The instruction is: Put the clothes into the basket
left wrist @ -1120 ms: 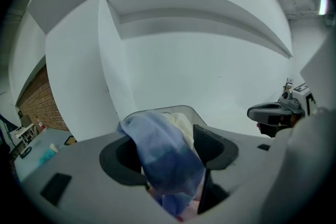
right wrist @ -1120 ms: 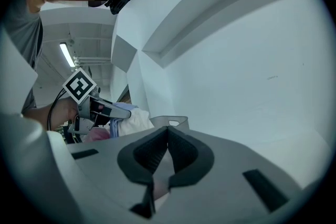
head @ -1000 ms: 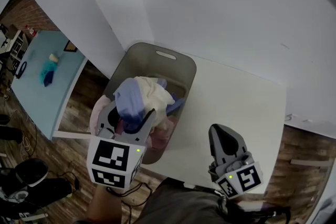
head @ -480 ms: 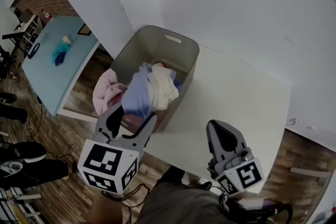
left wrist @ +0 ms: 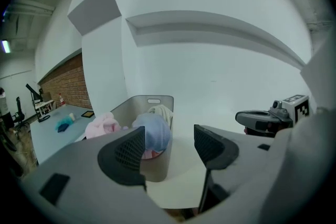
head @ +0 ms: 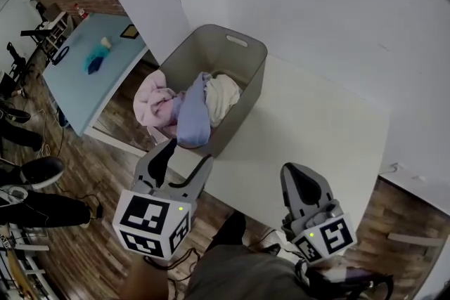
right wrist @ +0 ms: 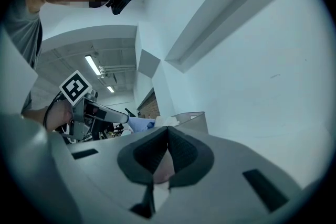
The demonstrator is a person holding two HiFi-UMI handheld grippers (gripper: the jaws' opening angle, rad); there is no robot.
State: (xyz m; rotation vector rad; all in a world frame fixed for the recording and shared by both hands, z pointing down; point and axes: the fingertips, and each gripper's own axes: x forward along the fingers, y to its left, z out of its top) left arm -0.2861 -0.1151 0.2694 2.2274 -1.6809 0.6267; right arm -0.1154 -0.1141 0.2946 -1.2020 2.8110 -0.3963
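Grey plastic basket point(head: 211, 53) sat at the corner of the white table point(head: 323, 130) in the head view, heaped with pink, blue and cream clothes point(head: 191, 112). The left gripper point(head: 188, 152) hung just short of it, the right gripper point(head: 295, 175) well apart over the table. In the left gripper view, the jaws stood spread with nothing between them, the clothes lying beyond in the basket. In the right gripper view, the jaws were pressed together, empty.
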